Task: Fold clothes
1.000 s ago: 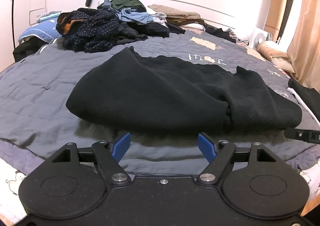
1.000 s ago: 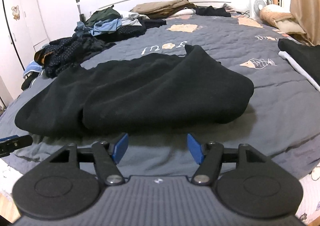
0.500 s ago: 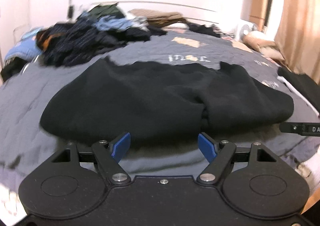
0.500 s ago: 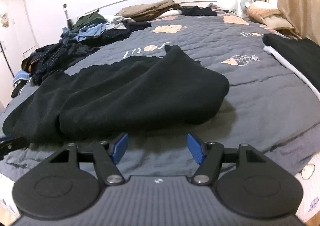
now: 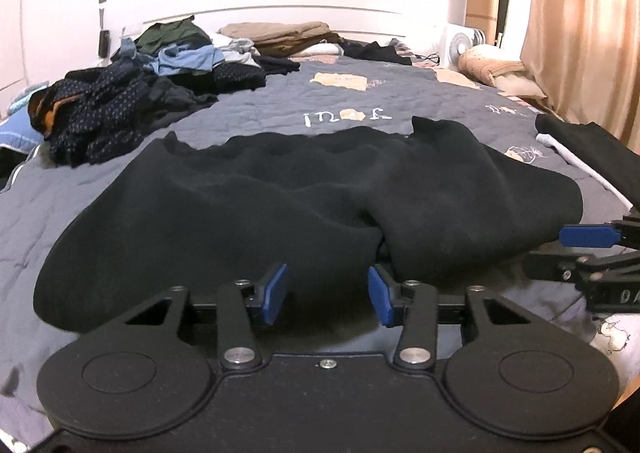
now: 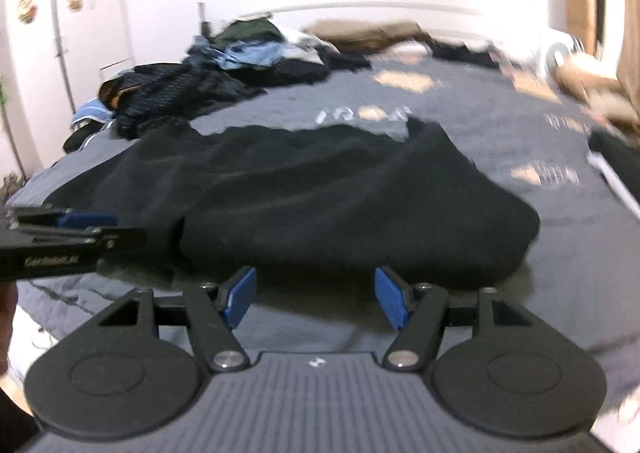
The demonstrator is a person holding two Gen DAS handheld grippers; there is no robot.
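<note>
A black garment (image 5: 280, 209) lies crumpled across the grey bedspread (image 5: 280, 105), folded over on itself at the right. My left gripper (image 5: 328, 291) is at the garment's near edge. Its jaws are closing, and the fabric's edge lies between the blue pads (image 5: 276, 291), which do not press on it. In the right wrist view, which is blurred, the same garment (image 6: 320, 205) fills the middle. My right gripper (image 6: 316, 295) stands open just short of its folded right part, with bare bedspread between the fingers. Each gripper shows at the edge of the other's view: the right gripper (image 5: 588, 239) and the left gripper (image 6: 80, 225).
A heap of loose clothes (image 5: 120, 105) lies at the back left. Folded tan clothes (image 5: 280, 33) sit by the headboard. A white fan (image 5: 464, 43) and a cushion are at the back right. A folded black garment (image 5: 592, 149) lies at the bed's right edge, beside a curtain.
My left gripper has come up to the garment's near edge and its jaws have narrowed. The right gripper has swung left toward the garment and now shows larger in the left wrist view.
</note>
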